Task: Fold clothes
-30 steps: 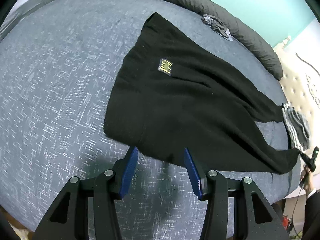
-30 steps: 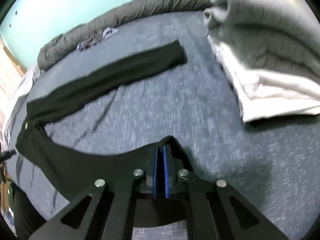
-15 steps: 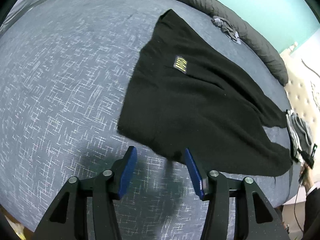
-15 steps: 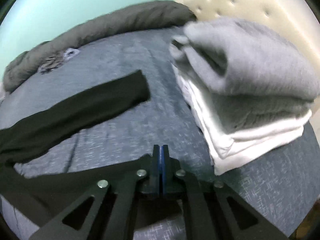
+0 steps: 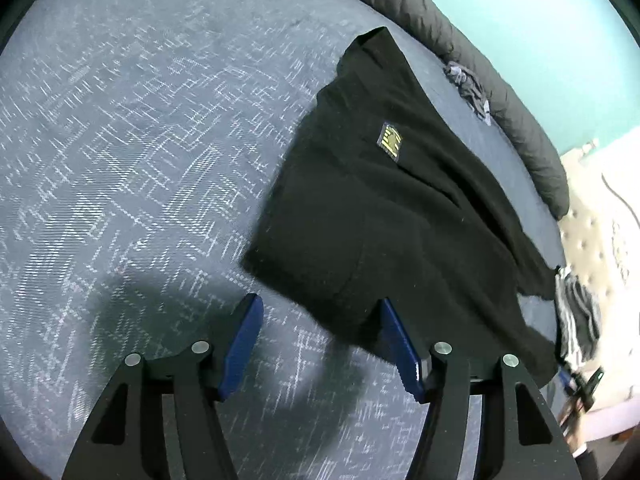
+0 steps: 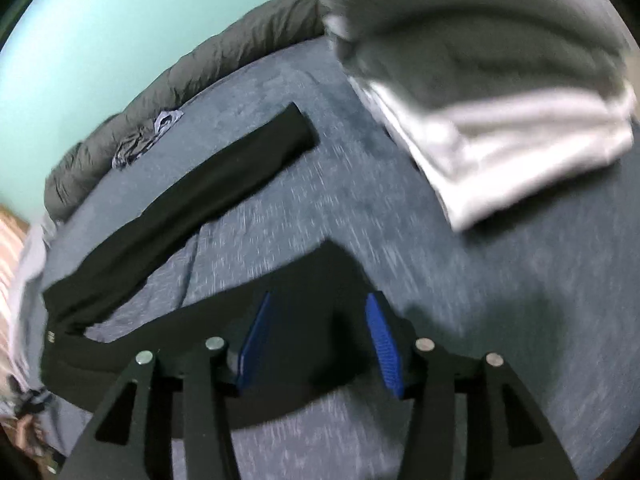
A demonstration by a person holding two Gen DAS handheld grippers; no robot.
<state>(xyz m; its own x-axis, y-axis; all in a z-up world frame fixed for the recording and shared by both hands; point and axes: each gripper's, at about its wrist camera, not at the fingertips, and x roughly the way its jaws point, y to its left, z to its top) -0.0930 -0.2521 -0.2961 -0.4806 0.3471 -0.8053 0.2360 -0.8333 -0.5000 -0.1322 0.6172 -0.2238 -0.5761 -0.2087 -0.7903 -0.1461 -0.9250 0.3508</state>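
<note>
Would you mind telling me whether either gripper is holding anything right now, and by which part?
Nothing is held. The left gripper and right gripper are both open; the black sweater lies loose on the bed.

a bed with a blue-grey white-flecked woven cover carries a black knit sweater spread flat ahead of the fingers, a dark grey rolled duvet beyond it, and a folded grey-and-white stack ahead-right.

black sweater beside spread left claw
</note>
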